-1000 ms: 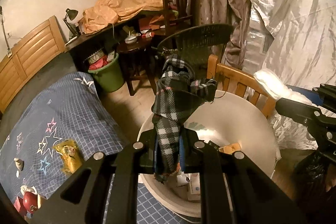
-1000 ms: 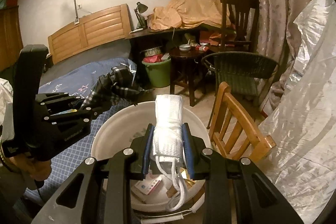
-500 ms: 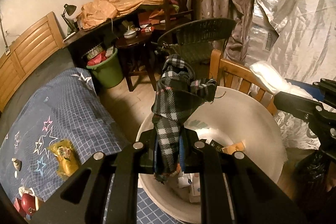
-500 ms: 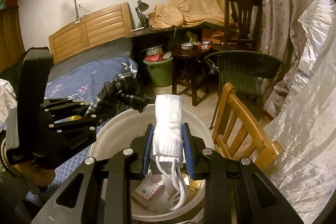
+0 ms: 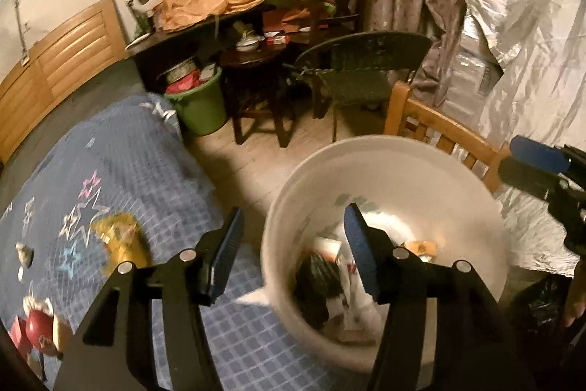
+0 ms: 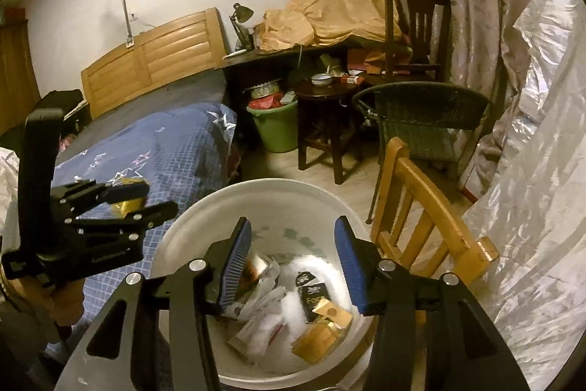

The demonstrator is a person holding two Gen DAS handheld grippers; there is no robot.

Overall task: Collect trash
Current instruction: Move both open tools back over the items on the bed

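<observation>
Release is what separates this moment from half a second ago: both tools were then clamped on cloth, the left on a plaid rag, the right on a rolled white towel, and both now stand with their jaws spread wide and nothing between them. That suggests the two pieces have dropped into the bucket, so this round of collecting looks finished and more trash must be fetched.

On the bed (image 5: 121, 171), at the left of the left wrist view, a yellow wrapper (image 5: 122, 240) lies on the star-print cover, with a red object (image 5: 36, 325) nearer the edge; either seems a likely next pick. The left tool (image 5: 293, 244) hangs over the near rim of the white bucket (image 5: 421, 171). A dark bundle (image 5: 315, 281) sits inside, probably the rag, though blur hides its pattern.

In the right wrist view, the right tool (image 6: 293, 262) hovers above the same bucket, over white fluff (image 6: 311, 266), papers and a brown box (image 6: 322, 332).
</observation>
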